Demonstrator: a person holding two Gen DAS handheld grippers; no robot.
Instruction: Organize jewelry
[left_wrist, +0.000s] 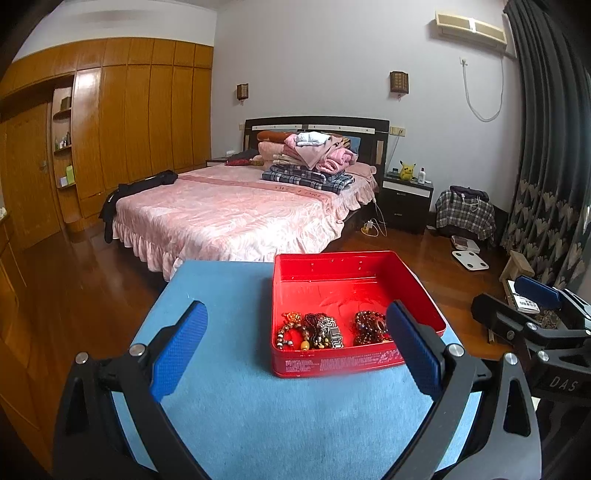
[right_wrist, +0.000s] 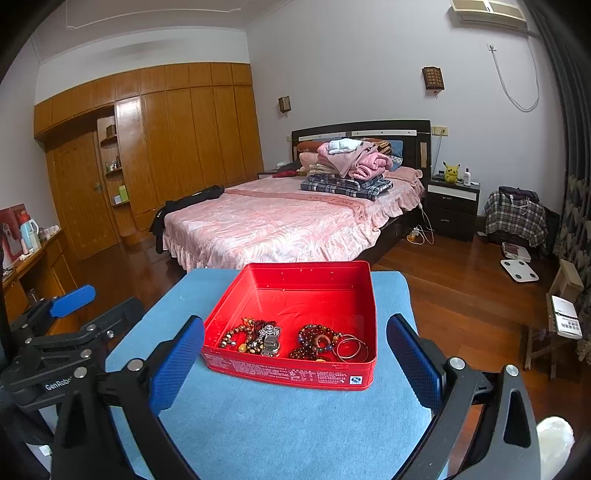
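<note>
A red tin box (left_wrist: 332, 266) (right_wrist: 295, 373) sits open on a blue-topped table (left_wrist: 258, 406) (right_wrist: 295, 424). Along its near wall lie beaded bracelets (left_wrist: 295, 332) (right_wrist: 243, 338), a metal watch (left_wrist: 334, 336) (right_wrist: 271, 341), dark red bead strands (left_wrist: 369, 326) (right_wrist: 314, 341) and thin metal bangles (right_wrist: 352, 349). My left gripper (left_wrist: 295, 347) is open and empty, just in front of the box's left part. My right gripper (right_wrist: 295, 358) is open and empty, its fingers either side of the box's near edge. Each gripper also shows at the side of the other's view, the right one (left_wrist: 532, 314) and the left one (right_wrist: 66, 317).
A bed with a pink cover (left_wrist: 236, 214) (right_wrist: 288, 221) stands beyond the table, folded clothes piled at its head. A wooden wardrobe (left_wrist: 129, 129) lines the left wall. A nightstand (left_wrist: 406, 199), a scale (left_wrist: 469, 260) and a small stool (right_wrist: 561, 291) are on the wooden floor at the right.
</note>
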